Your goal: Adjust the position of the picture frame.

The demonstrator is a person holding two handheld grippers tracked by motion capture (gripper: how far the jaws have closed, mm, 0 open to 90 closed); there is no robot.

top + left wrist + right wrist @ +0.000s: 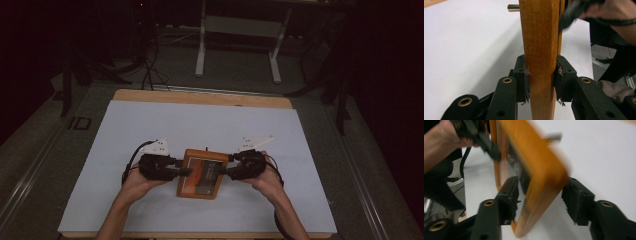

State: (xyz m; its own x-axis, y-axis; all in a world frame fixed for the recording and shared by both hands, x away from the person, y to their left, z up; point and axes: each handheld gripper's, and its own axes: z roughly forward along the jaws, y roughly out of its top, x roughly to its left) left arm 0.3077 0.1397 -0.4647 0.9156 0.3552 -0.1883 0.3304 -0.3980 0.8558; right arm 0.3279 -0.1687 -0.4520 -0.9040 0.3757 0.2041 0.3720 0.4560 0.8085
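A wooden-framed box (202, 174) with a dark inner panel lies near the front middle of the white sheet, between both hands. My left gripper (186, 171) is at its left side. In the left gripper view my left gripper (541, 77) is shut on the box's wooden edge (539, 37), both pads pressed on it. My right gripper (223, 173) is at the box's right side. In the right gripper view, blurred, my right gripper (541, 197) stands open around the wooden edge (536, 162), with a gap at one pad. A small metal pin (513, 8) sticks out of the box's far end.
A white sheet (200, 125) covers the wooden table (200, 97). Beyond the table stand the white legs of a desk frame (240, 25), and cables (150, 65) lie on the dark floor. A person's hands and forearms come in from the front edge.
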